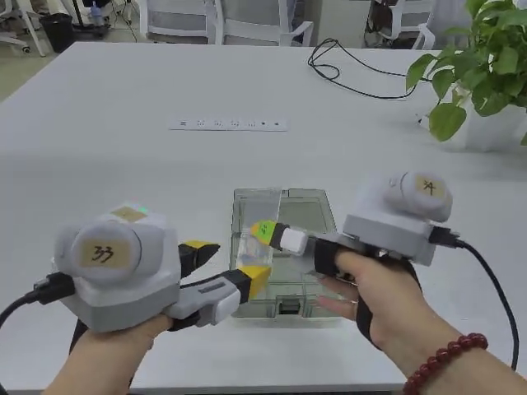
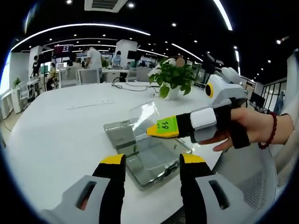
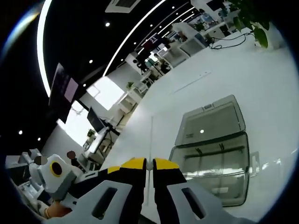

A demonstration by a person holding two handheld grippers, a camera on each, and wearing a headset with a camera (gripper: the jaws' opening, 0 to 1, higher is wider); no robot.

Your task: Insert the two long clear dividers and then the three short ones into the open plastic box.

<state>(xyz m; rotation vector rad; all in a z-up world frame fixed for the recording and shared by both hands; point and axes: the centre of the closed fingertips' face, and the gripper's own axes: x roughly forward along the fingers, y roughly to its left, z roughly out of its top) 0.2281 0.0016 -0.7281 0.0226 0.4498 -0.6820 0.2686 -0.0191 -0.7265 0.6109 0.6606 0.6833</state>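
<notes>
The open clear plastic box [image 1: 323, 216] lies flat on the white table, lid toward the far side, tray [image 1: 290, 290] toward me. My right gripper [image 1: 265, 232] reaches in from the right, shut on a clear divider [image 1: 257, 212] that stands upright over the box's left half. In the right gripper view the divider [image 3: 151, 135] shows edge-on between the shut jaws [image 3: 150, 164], with the box [image 3: 219, 156] to the right. My left gripper [image 1: 230, 263] hovers open at the box's front-left corner. In the left gripper view its open jaws [image 2: 153, 159] frame the box [image 2: 148, 162] and divider [image 2: 144, 116].
A white power strip [image 1: 229, 124] lies mid-table beyond the box. A potted plant [image 1: 486, 66] stands at the far right, with a black cable [image 1: 346, 66] looping beside it. Chairs [image 1: 247, 20] line the far table edge. The table's near edge runs just below my hands.
</notes>
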